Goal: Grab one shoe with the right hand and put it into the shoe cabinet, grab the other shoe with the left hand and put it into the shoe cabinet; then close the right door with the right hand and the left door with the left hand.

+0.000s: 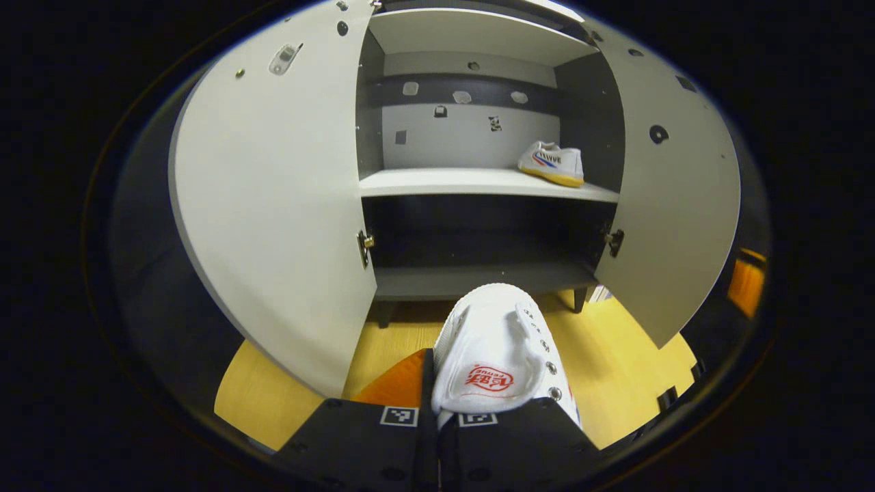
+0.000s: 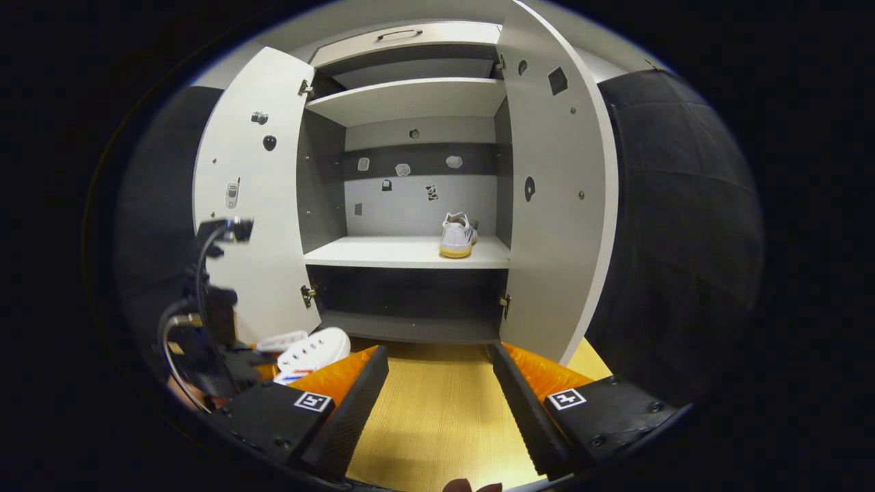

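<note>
**Left gripper view: one shoe gripped, one shoe shelved**

In the left gripper view we see the left gripper with its two fingers pressed together on the heel of a white shoe, whose toe points toward the shoe cabinet. The shoe hangs above the yellow wooden floor, just before the cabinet's dark bottom compartment. Both doors stand wide open: the left door and the right door flank the opening. On the pale middle shelf, at its right end, lies the other shoe, white with a yellow sole, close to the cabinet's right wall.

In the right gripper view we see the right gripper with its fingers spread well apart and nothing between them, above the floor in front of the cabinet. There the shelved shoe shows heel toward us, and the left gripper with its held shoe shows at the lower left.
</note>
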